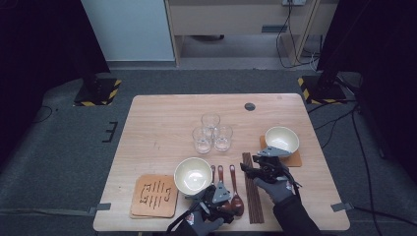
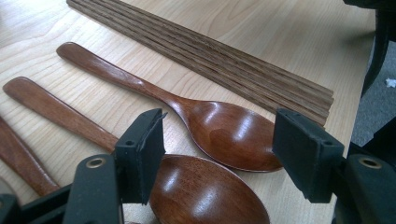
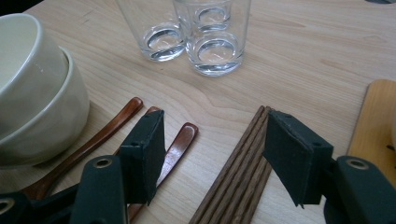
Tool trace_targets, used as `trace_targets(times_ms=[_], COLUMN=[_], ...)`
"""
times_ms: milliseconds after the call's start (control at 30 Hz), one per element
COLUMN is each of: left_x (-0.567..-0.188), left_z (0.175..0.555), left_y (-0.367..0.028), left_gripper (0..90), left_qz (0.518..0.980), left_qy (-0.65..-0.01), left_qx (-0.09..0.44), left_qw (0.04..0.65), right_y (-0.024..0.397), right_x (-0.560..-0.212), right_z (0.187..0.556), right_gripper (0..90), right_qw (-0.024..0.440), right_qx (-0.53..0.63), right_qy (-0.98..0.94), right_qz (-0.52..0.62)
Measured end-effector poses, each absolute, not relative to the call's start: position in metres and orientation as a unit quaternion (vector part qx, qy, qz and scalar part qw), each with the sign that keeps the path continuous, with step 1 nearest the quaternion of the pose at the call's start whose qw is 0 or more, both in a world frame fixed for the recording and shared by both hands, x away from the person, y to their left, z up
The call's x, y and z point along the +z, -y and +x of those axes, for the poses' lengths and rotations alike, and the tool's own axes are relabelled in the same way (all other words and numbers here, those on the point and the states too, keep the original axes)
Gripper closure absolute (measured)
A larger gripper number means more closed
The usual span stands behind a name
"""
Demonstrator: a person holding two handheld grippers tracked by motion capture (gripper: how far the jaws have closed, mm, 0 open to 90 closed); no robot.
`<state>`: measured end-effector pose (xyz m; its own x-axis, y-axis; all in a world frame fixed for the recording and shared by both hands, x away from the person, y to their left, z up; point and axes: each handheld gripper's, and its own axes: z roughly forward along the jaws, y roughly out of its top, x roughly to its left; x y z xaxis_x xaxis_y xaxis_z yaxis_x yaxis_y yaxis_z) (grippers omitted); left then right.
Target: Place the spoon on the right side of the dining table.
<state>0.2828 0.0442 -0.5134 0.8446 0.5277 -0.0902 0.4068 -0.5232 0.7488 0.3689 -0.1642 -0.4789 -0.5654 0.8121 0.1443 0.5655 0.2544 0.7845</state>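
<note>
Three wooden spoons (image 1: 227,184) lie side by side at the lower middle of the high view, just left of a bundle of dark wooden chopsticks (image 1: 252,189) on the table (image 1: 162,118). I have my left tongs (image 1: 222,195) low over the spoon bowls at the bottom of that view; seen from the left gripper view (image 2: 218,156), the jaws stand apart with the bowls of two spoons (image 2: 229,133) between and below them, and the pads press on nothing. My right tongs (image 1: 259,158) sit at the top end of the chopsticks, right of centre in the high view; in the right gripper view (image 3: 215,156) the jaws are spread wide, the chopstick ends (image 3: 240,172) lie on the table between them, near the right pad, and I cannot tell whether it touches them. Stacked cream bowls (image 1: 193,175) sit just left of the spoon handles, a wooden coaster (image 1: 154,195) at lower left. Three clear glasses (image 1: 212,132) cluster at the centre, and another cream bowl (image 1: 282,139) rests on a coaster at the right.
</note>
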Motion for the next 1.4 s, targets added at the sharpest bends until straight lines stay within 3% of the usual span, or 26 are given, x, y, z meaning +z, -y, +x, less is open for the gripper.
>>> trace_targets(times_ms=[1067,1400], left_x=[-0.529,-0.53], left_z=[0.282,0.283], left_y=[-0.033,-0.035], left_gripper=[32.6,32.7], left_qz=[0.884,0.882], left_qy=[-0.244,-0.244], left_qx=[0.083,0.081], left_qw=[0.39,0.395], right_y=[0.129,0.128], right_x=[-0.507,-0.509], right_z=[0.371,0.372], right_gripper=[37.8,41.5], right_qw=[0.106,0.086], right_qx=[0.381,0.386], right_qy=[-0.809,-0.809], right_qz=[0.436,0.436])
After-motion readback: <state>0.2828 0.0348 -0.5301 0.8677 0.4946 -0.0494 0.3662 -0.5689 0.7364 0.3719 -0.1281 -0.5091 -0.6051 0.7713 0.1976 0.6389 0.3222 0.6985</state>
